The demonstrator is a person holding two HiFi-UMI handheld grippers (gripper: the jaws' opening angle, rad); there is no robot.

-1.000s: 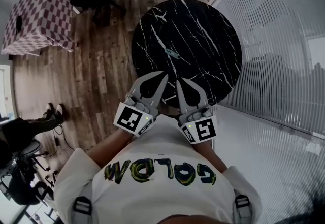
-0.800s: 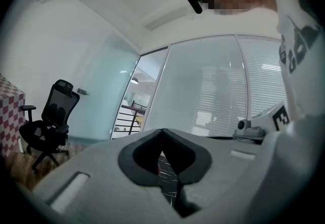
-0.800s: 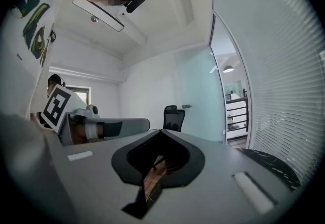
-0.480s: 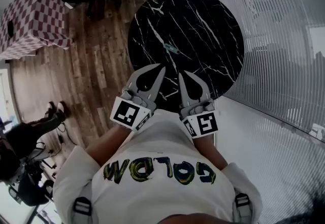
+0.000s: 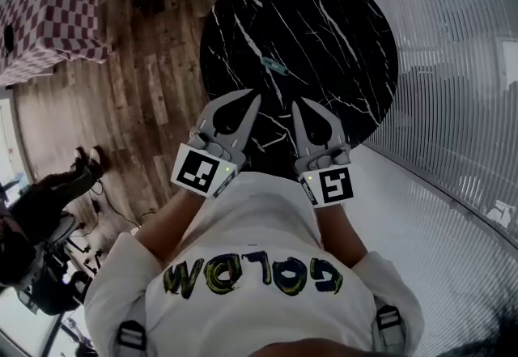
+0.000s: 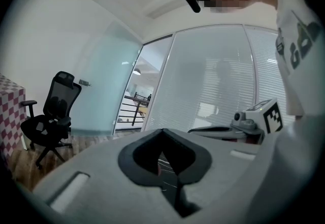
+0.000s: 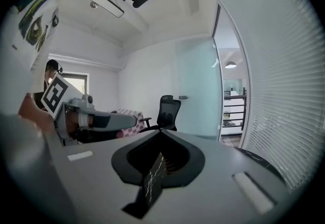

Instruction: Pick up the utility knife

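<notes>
Left gripper (image 5: 256,98) and right gripper (image 5: 295,104) were both closed and empty, over the near edge of the surface (image 5: 348,40). Utility knife (image 5: 275,65) lay mid-surface, ahead of both tips. Best bet: open one gripper early and straddle the handle across its narrow width.

Round black marble surface (image 5: 340,48): polished, glossy, white veining. Brown wood-plank floor (image 5: 154,80): matt, visible grain. Left gripper (image 5: 257,96) and right gripper (image 5: 294,103): smooth matt grey plastic. Red-and-white checked cover (image 5: 48,15): looks like cloth. White T-shirt (image 5: 251,226): soft matt fabric.
</notes>
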